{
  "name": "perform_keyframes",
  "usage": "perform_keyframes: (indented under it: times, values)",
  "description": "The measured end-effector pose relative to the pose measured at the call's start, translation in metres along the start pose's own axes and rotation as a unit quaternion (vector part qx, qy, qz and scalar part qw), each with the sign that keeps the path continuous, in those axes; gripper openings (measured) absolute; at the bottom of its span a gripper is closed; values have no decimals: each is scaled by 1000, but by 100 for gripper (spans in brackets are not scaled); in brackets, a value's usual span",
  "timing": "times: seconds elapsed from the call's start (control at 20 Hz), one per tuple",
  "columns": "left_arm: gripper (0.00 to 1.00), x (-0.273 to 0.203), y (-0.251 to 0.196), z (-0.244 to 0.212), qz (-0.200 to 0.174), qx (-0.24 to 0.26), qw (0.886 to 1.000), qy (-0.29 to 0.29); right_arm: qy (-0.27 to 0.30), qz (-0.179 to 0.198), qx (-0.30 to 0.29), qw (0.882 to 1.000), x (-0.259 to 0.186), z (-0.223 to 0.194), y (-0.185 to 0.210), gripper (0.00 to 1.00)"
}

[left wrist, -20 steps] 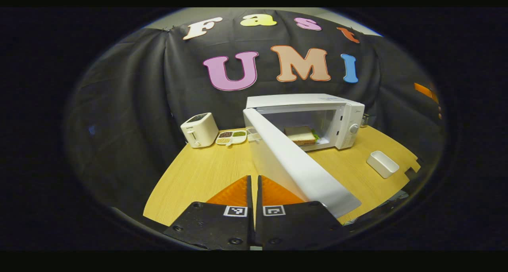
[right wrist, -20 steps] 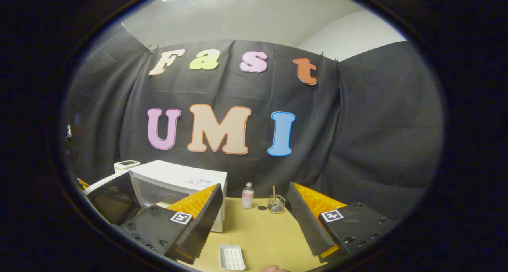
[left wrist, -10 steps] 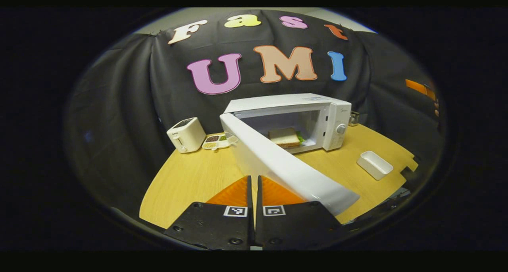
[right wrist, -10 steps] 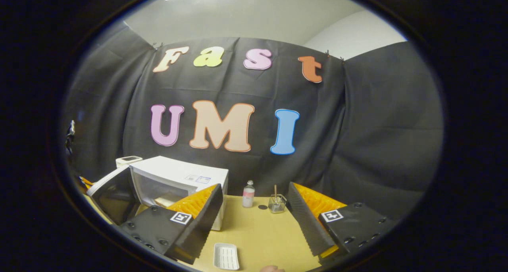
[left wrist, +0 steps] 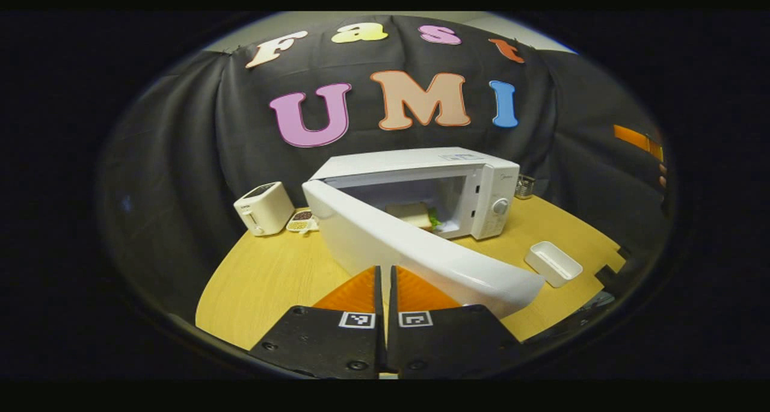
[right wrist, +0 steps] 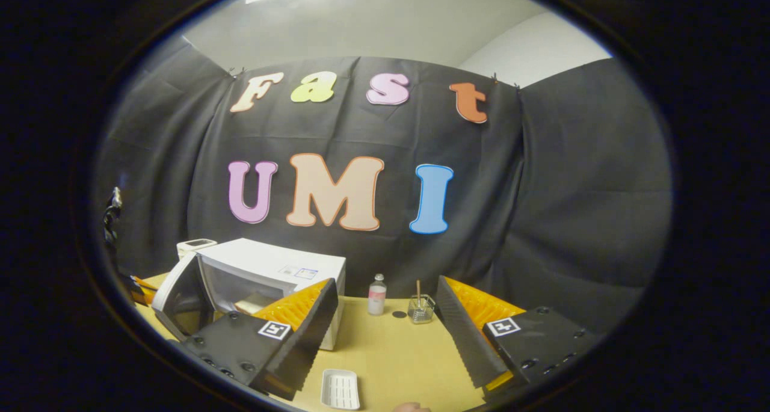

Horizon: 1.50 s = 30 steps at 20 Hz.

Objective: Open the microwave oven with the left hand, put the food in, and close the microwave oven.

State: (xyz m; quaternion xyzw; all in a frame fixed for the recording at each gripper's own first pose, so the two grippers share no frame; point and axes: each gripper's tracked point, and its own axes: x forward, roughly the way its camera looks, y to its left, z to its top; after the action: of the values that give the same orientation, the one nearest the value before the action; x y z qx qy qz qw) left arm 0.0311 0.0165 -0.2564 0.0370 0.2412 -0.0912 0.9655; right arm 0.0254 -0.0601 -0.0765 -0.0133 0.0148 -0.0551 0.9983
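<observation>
A white microwave (left wrist: 448,162) stands at the back of the wooden table (left wrist: 271,276), and the microwave (right wrist: 271,264) is seen again at lower left in the right gripper view. Its door (left wrist: 415,249) is partly open, swung toward my left gripper (left wrist: 385,279), which is shut with nothing between the fingers and sits against the door's outer face. A sandwich (left wrist: 415,213) lies inside the cavity. My right gripper (right wrist: 385,328) hangs open over the table to the right of the microwave, holding nothing.
A white toaster (left wrist: 263,207) and a divided dish of beans (left wrist: 299,219) sit left of the microwave. A white rectangular tray (left wrist: 552,263) lies on the right; the same tray (right wrist: 340,388) shows below the right gripper. A small bottle (right wrist: 376,295) and glass jar (right wrist: 419,308) stand at the back.
The microwave door has swung further toward shut as the left gripper pushed it. The sandwich is now partly hidden behind the door. The right gripper barely moved.
</observation>
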Motion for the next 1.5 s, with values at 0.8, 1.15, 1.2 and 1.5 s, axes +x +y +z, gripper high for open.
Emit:
perform_keyframes:
  times: [0.8, 1.15, 1.2, 1.5]
  values:
    - [0, 54, -65, 38, -39, 15, 999, -24, -16, -9, 0, 1000, -1, 5, -29, 96]
    - [0, 75, -75, 51, -40, 6, 999, -26, -16, -14, -3, 1000, 3, 5, -39, 96]
    - [0, 79, -76, 53, -40, 7, 999, -26, -16, -15, -4, 1000, 4, 5, -39, 96]
    - [2, 104, -87, 65, -40, -6, 999, -26, -15, -14, 3, 1000, 9, 3, -43, 96]
